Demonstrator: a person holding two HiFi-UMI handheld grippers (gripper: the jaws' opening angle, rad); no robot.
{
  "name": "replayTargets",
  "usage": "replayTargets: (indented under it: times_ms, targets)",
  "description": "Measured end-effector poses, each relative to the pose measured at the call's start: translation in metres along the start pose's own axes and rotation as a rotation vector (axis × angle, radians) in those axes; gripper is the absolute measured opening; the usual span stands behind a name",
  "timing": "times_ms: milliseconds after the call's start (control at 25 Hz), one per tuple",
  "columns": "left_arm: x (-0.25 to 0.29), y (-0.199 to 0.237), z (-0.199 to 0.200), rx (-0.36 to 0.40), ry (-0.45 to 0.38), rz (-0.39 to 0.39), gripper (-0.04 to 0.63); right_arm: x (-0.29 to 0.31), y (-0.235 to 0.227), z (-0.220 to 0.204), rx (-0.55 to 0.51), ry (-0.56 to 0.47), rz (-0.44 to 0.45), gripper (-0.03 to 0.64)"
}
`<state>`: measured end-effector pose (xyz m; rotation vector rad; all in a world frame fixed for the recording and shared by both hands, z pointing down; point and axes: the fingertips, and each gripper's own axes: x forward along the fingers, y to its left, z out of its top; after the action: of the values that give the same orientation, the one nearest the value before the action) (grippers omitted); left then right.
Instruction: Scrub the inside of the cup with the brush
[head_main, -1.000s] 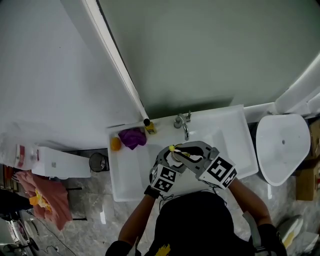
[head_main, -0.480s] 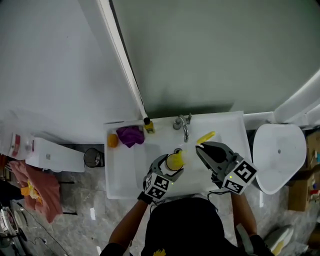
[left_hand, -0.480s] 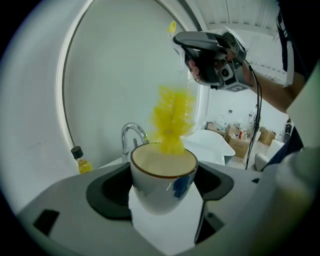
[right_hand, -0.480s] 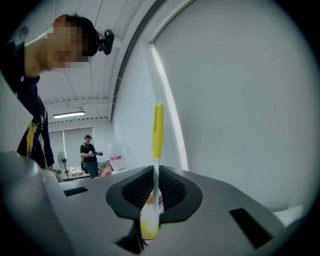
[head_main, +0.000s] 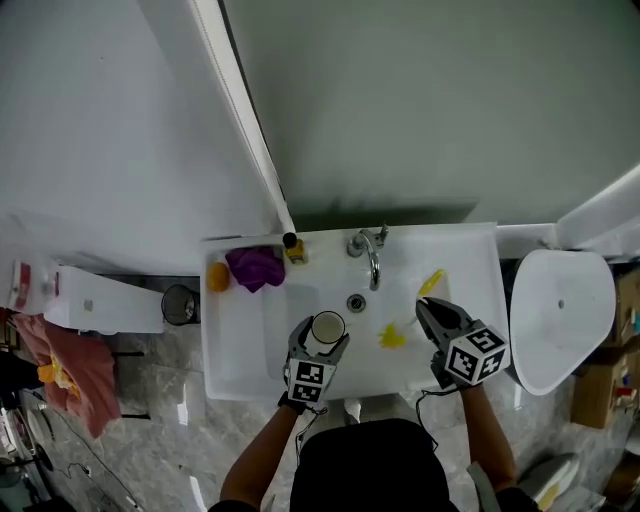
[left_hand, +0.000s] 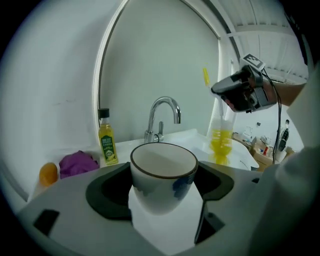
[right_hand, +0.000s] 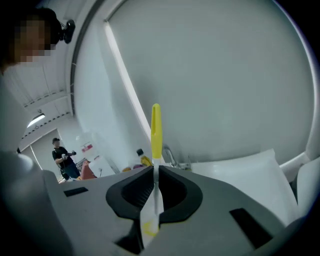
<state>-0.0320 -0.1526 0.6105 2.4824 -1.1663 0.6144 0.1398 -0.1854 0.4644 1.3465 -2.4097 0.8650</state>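
Head view: left tongs (head_main: 322, 340) clasp upright cup (head_main: 327, 326); right tongs (head_main: 428, 310) pinch brush (head_main: 431, 283), apart from cup.

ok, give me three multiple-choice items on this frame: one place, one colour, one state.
1. The purple cloth lies: A under the tap; B on the sink ledge, back left; C on the floor.
2. The brush has bristles that are: A yellow; B blue; C black.
3. The cup is: A on its side; B upside down; C upright in the left gripper.

Key: B, it sits beside the bottle at the wall; A, yellow in the head and left gripper views; C, the jaws clamp it, mouth up.
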Motion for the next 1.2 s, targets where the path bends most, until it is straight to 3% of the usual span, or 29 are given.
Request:
replayTargets:
  times_ms: [160, 280, 520, 720, 1000, 1120, 1200]
  targets:
    - [0.038, 0.014, -0.022, 0.018, -0.027, 0.03, 0.398, 0.052, -0.045, -0.066, 0.052, 0.176, -0.035, 0.052]
    - [0.068, 0.026, -0.053, 0.022, -0.026, 0.056, 0.397, 0.09, -0.07, -0.121, 0.032, 0.307, -0.066, 0.053]
    - [0.136, 0.043, -0.127, -0.045, 0.044, 0.152, 0.397, 0.165, -0.114, -0.198, -0.004, 0.406, -0.085, 0.053]
    - [0.169, 0.048, -0.158, -0.072, 0.048, 0.261, 0.397, 0.199, -0.151, -0.236, 0.056, 0.426, -0.162, 0.054]
    - [0.183, 0.057, -0.163, -0.079, -0.02, 0.357, 0.399, 0.208, -0.158, -0.259, -0.068, 0.426, -0.314, 0.057]
    - [0.177, 0.059, -0.153, -0.074, -0.043, 0.387, 0.399, 0.207, -0.157, -0.26, -0.071, 0.413, -0.337, 0.057]
    - [0.177, 0.058, -0.165, -0.104, -0.009, 0.404, 0.399, 0.207, -0.156, -0.26, -0.082, 0.407, -0.335, 0.058]
